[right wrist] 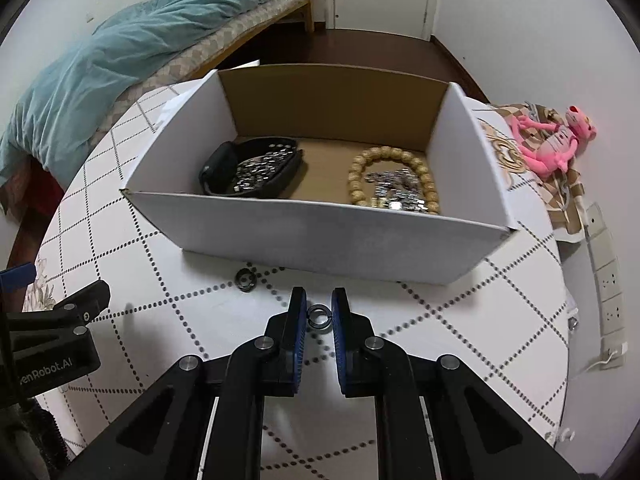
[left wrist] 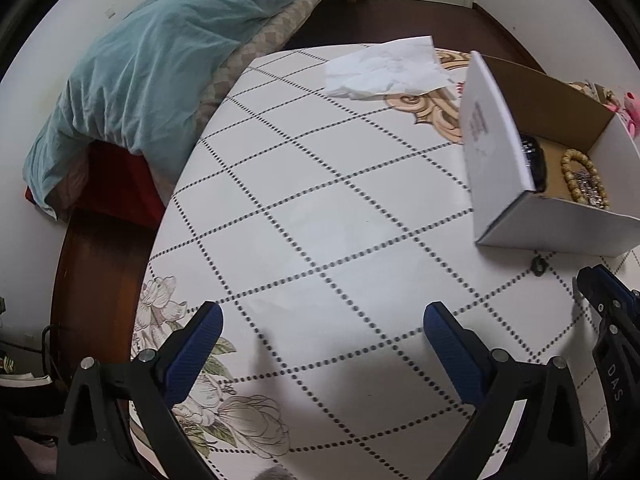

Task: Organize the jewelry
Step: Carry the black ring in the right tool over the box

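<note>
Jewelry sorting near its end: white box (right wrist: 320,236) already holds a bead bracelet (right wrist: 390,178) and dark pouch (right wrist: 252,174), right gripper (right wrist: 319,316) pinches one small ring (right wrist: 319,317), second ring (right wrist: 246,279) lies left on worktop (right wrist: 460,320), left gripper (left wrist: 322,334) spread, empty.

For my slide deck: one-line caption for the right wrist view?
Right gripper pinching a small dark ring before the jewelry box.

Even, soft indoor light; the table (left wrist: 340,200) is bright without glare. Diffuse shadows lie at the lower centre of both views. Fisheye distortion bends the edges, corners are vignetted black, and the dotted grid is slightly blurred.
</note>
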The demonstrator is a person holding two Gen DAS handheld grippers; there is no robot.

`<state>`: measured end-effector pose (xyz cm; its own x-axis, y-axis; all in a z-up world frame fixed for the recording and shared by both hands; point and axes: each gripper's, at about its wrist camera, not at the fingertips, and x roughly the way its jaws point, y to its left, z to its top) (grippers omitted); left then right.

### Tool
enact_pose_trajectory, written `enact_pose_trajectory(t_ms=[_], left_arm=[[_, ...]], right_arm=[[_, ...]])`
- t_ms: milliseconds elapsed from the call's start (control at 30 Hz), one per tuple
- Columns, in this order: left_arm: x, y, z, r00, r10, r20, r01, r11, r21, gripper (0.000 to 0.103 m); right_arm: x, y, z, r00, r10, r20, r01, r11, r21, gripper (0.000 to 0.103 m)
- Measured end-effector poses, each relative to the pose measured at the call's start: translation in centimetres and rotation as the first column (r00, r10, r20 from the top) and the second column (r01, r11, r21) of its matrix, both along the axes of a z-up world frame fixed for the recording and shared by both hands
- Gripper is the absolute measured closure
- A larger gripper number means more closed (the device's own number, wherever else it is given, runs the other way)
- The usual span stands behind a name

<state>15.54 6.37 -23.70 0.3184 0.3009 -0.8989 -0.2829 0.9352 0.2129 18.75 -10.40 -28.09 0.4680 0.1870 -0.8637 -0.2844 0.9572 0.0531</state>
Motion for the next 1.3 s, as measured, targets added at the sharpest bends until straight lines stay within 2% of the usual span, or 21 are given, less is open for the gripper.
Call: enact_pose_trajectory(t_ms=[233,333,500,567,633,667,733,767,900,1100,1300], left_arm=[[0.2,-2.2,0.5,0.999,-0.030,0.026,0.031,0.999,-0.042,0.001],[0.7,-3.3,0.6,0.997,-0.053,0.050,0.057,0.993,-0.101,0.001],[1.7,-6.3,0.0,0.991,-0.113,0.078,0.127,0.968,-0.216,0.001],[2.2,-7.6,-0.2,0.987,-0.136,0.085,0.152,0.964,-0.220,0.010],[2.8,-8.6,-0.7,0.984,-0.157,0.081,0.171,0.962,-0.211,0.029],[3.2,-9.0,-1.0,0.983,-0.167,0.076,0.180,0.961,-0.210,0.035],[3.4,-9.4,-1.3,0.981,-0.180,0.072,0.191,0.959,-0.208,0.060],[3.5,-9.7,-1.4,0.979,-0.190,0.078,0.202,0.961,-0.188,0.061],[4.0,-10.3,-1.4,0.969,-0.228,0.100,0.242,0.954,-0.174,0.093],[3.9,-10.3,-0.6,0.963,-0.236,0.134,0.257,0.950,-0.176,0.093],[1.9,-10.0,2.3,0.948,-0.250,0.197,0.285,0.943,-0.171,0.093]], right_arm=[[-0.2,-2.6,0.4,0.999,-0.052,0.004,0.052,0.999,0.008,0.090],[-0.3,-4.1,0.5,0.996,-0.084,0.004,0.084,0.996,0.014,0.090],[-0.3,-7.7,0.8,0.985,-0.171,0.004,0.171,0.985,0.024,0.090],[-0.3,-8.8,0.8,0.980,-0.199,0.001,0.199,0.980,0.024,0.090],[-0.1,-9.8,0.6,0.976,-0.220,-0.004,0.220,0.975,0.023,0.090],[0.0,-10.3,0.5,0.973,-0.231,-0.007,0.231,0.973,0.023,0.090],[0.1,-11.0,0.4,0.970,-0.243,-0.010,0.243,0.970,0.022,0.090],[0.2,-11.2,0.4,0.969,-0.247,-0.012,0.247,0.969,0.023,0.090],[0.2,-11.8,0.5,0.966,-0.258,-0.013,0.258,0.966,0.026,0.090],[0.0,-11.8,0.8,0.965,-0.263,-0.011,0.263,0.964,0.039,0.090],[-0.5,-11.6,2.4,0.967,-0.254,0.008,0.253,0.965,0.063,0.090]])
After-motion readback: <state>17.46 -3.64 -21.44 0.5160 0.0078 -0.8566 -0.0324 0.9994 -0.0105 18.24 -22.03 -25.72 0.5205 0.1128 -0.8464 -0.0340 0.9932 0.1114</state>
